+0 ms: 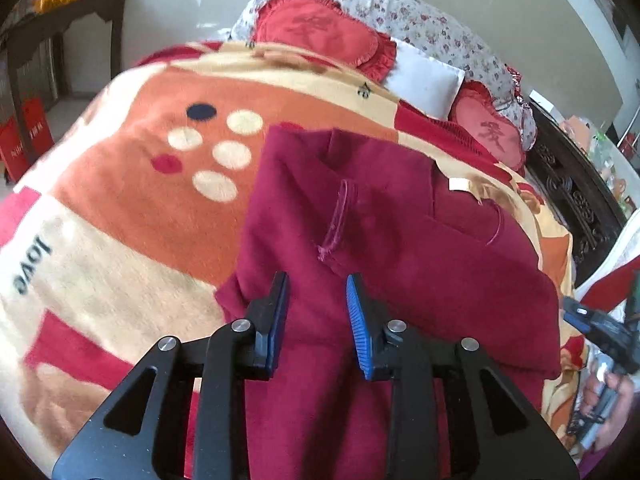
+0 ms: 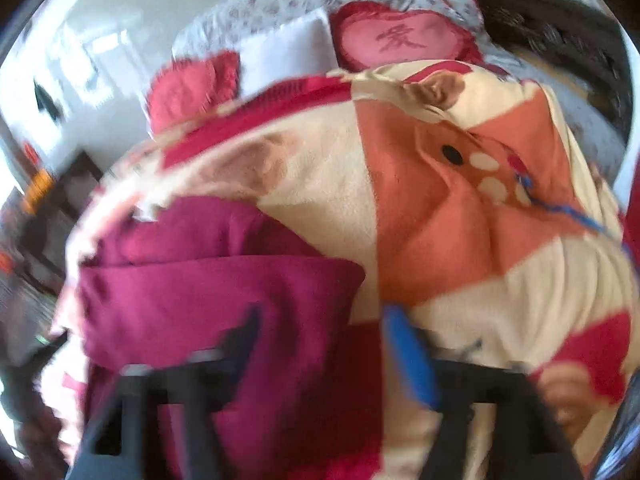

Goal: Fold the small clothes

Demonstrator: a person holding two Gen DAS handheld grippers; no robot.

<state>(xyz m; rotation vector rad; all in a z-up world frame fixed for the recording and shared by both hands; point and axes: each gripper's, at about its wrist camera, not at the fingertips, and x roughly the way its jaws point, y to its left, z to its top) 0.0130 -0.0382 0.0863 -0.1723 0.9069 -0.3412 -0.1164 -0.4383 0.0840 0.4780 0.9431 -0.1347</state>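
Note:
A dark red garment (image 1: 380, 232) lies partly folded on a patterned fleece blanket (image 1: 140, 208) that covers a bed. My left gripper (image 1: 318, 294) hovers over the garment's near part. Its jaws stand a little apart, with cloth lying below them and nothing pinched. My right gripper (image 1: 580, 314) shows at the right edge of the left wrist view, beside the garment's right corner. The right wrist view is blurred. There the right gripper (image 2: 324, 332) is open wide, its left finger over the garment (image 2: 208, 288) and its blue-padded finger over the blanket (image 2: 460, 240).
At the head of the bed lie a red frilled cushion (image 1: 320, 36), a heart cushion (image 1: 488, 132), a white pillow (image 1: 428, 76) and a floral pillow (image 1: 420, 20). A dark carved headboard (image 1: 568, 192) runs along the right. A dark table (image 1: 60, 28) stands far left.

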